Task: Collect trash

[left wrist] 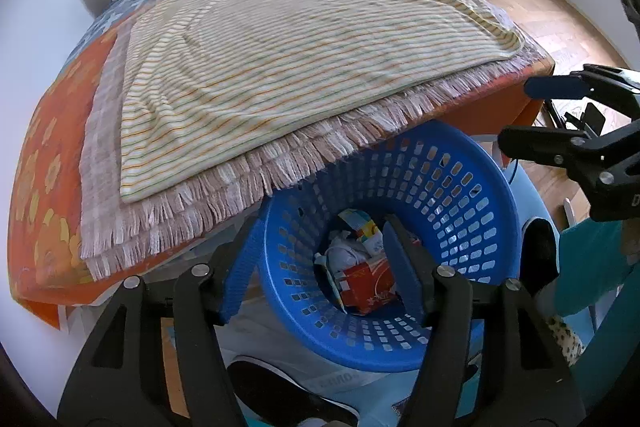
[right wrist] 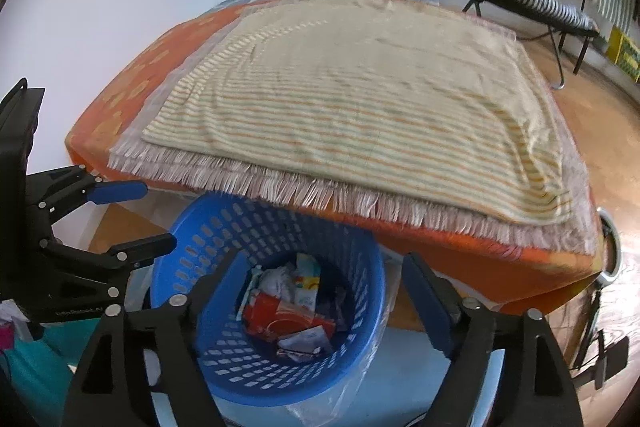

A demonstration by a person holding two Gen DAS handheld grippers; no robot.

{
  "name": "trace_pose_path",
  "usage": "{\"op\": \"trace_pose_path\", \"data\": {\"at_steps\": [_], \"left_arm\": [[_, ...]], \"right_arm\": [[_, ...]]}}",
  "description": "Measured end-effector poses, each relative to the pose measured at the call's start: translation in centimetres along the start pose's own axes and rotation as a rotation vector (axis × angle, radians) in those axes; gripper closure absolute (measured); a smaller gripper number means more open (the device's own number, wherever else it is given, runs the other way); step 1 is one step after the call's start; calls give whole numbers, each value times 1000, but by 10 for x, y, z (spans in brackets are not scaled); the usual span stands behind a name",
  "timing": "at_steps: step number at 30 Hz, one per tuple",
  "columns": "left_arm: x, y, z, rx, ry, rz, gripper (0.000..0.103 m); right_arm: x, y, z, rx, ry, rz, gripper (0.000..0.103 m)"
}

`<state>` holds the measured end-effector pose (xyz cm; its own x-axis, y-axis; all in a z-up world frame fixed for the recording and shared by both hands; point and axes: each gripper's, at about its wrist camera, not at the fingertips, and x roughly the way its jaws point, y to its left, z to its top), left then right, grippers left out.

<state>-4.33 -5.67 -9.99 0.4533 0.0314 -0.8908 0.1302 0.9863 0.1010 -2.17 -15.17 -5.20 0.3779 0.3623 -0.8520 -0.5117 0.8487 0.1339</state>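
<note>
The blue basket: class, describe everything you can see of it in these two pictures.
The blue basket is round and looks like plastic, its wall pierced by rows of small rectangular holes under a smooth rim. It stands on the floor, tucked partly beneath the fringed edge of the bed covers, though whether the fringe touches it is unclear. Inside lies collected trash: a red carton, crumpled white paper and printed wrappers. Clear plastic film shows by its base. Both claws hang above it, apart from it.

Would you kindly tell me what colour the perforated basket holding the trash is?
The basket is bright blue, clearest in the right wrist view.
</note>
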Motion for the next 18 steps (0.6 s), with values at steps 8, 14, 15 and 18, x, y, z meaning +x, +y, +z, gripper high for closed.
{"op": "trace_pose_path", "data": {"at_steps": [8, 14, 15, 18], "left_arm": [[-7, 7, 7, -34, -17, 0, 34], [-17, 17, 18, -77, -42, 7, 27], [-18, 18, 19, -82, -45, 9, 27], [-26, 25, 29, -108, -65, 19, 27]], "right_arm": [[-14, 4, 8, -31, -48, -65, 10], [-26, 3, 18, -39, -87, -87, 7], [-28, 3, 21, -39, -96, -92, 6], [-34, 1, 29, -36, -117, -95, 5]]}}
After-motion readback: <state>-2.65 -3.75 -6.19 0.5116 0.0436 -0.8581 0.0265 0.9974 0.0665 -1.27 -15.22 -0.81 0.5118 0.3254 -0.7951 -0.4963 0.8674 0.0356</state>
